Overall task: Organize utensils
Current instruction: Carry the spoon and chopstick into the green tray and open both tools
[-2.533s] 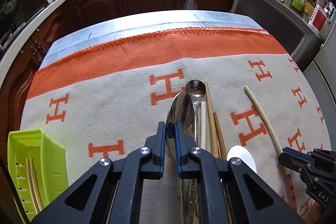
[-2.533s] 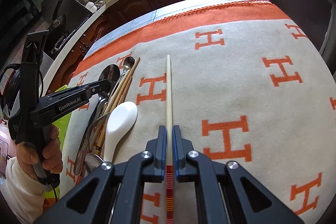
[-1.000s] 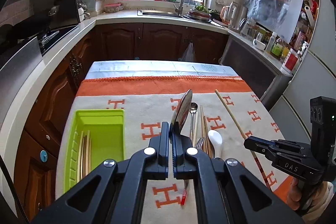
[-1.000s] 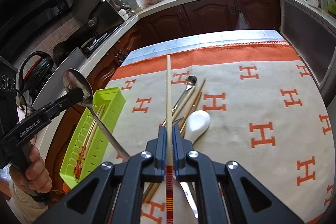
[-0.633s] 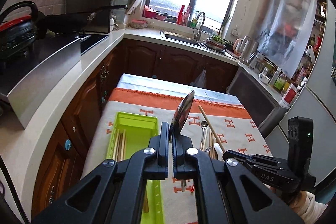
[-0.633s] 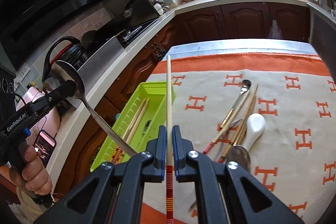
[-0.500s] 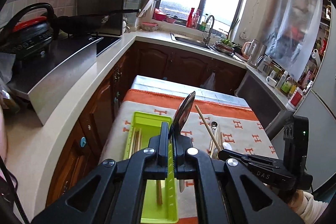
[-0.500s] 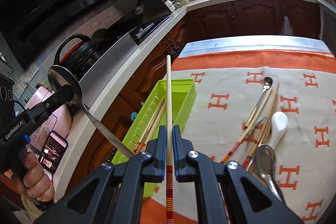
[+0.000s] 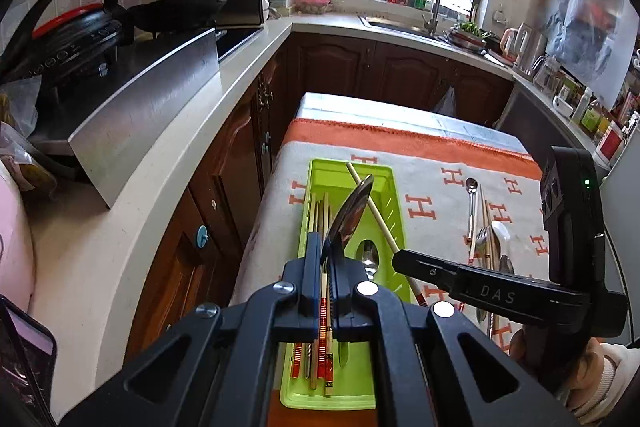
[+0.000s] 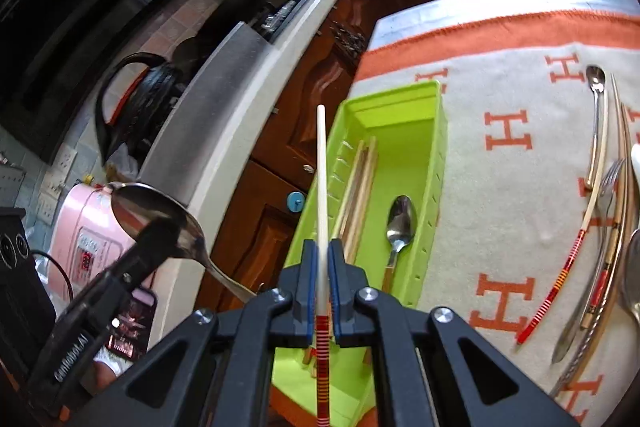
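Observation:
My left gripper (image 9: 326, 255) is shut on a large metal spoon (image 9: 350, 213) and holds it above the lime green tray (image 9: 394, 187). My right gripper (image 10: 322, 263) is shut on a cream chopstick (image 10: 322, 163) with a red-striped end, held over the tray's left wall (image 10: 320, 203). The chopstick also shows in the left wrist view (image 9: 370, 201), slanting over the tray. The tray holds several chopsticks (image 10: 360, 179) and a small spoon (image 10: 400, 223). The left gripper with its spoon (image 10: 156, 207) is at the left in the right wrist view.
Loose utensils lie on the H-patterned cloth (image 10: 508, 187) right of the tray: a slim spoon (image 10: 598, 123), a fork (image 10: 610, 183), a striped chopstick (image 10: 560, 279), a white ceramic spoon (image 9: 498, 231). A counter (image 9: 160, 163) with a kettle (image 9: 80, 39) is left.
Both grippers moved left from the utensil pile to above the green tray, carrying the spoon and the chopstick. The view now looks more steeply down into the tray.

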